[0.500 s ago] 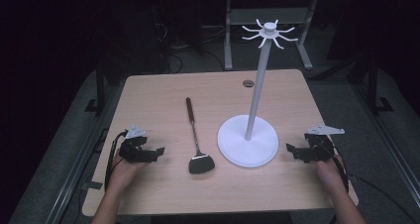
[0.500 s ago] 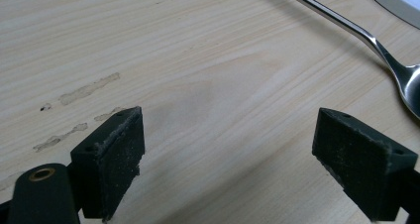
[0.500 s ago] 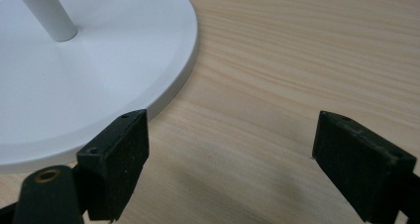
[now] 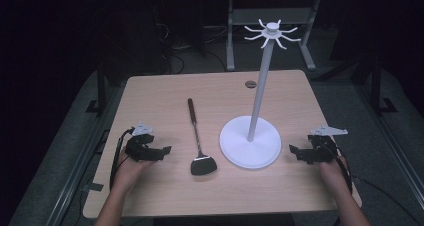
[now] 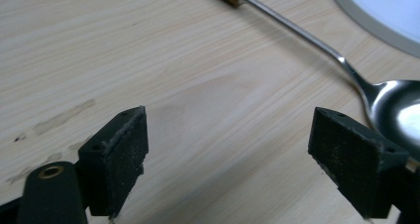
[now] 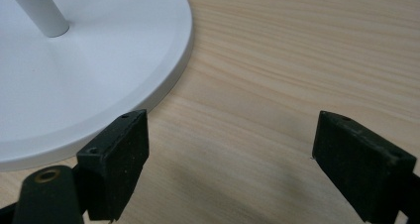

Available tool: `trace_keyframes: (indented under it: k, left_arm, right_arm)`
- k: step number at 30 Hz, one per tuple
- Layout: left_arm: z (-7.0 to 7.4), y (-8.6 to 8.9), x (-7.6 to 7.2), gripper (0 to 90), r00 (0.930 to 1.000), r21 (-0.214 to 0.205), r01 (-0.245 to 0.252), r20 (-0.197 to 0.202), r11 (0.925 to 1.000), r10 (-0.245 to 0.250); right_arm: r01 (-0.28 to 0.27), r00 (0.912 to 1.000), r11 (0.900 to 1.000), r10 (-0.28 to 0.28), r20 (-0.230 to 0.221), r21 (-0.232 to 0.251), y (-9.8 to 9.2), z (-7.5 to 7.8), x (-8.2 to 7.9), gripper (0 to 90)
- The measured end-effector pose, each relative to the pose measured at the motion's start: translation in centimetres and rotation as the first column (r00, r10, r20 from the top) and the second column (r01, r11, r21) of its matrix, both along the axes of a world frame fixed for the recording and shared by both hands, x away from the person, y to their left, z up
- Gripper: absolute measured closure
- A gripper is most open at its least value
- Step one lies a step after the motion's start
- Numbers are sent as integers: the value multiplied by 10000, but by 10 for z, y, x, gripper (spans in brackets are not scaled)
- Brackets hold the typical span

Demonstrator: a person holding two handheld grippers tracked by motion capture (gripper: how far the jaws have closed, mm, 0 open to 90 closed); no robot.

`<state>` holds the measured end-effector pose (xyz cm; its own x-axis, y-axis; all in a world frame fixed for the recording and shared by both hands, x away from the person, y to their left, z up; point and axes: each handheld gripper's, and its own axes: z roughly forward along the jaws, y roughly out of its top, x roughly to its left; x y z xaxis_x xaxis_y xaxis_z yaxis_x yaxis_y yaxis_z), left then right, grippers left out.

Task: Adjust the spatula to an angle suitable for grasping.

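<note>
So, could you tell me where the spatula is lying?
In the high view, the spatula lies flat on the table, left of centre, between the left gripper and the white stand.

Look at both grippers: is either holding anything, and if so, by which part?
Nothing is held. The left gripper and right gripper are open over bare table; the spatula lies untouched.
</note>
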<state>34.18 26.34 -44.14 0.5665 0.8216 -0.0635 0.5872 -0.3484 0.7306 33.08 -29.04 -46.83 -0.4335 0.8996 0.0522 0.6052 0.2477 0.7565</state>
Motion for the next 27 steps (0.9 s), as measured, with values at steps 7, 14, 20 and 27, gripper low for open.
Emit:
trace_keyframes:
  k: [7,14,20,27]
  left_arm:
    - [8,-9,3,189,9997,-123,211,101,9997,-210]
    - [12,-18,5,271,9993,-440,374,20,9983,-374]
    - [21,-32,16,445,9964,-444,853,29,9954,-853]
    - [27,-58,26,740,9887,-570,1489,-94,9872,-1497]
  right_arm:
    - [-44,10000,9999,43,-37,-92,3,1,0,143]
    - [-142,9999,9998,142,14,-149,4,1,0,143]
    - [-60,10000,9999,60,-25,-123,3,0,0,143]
    - [-113,9999,9998,113,-20,-157,3,0,0,143]
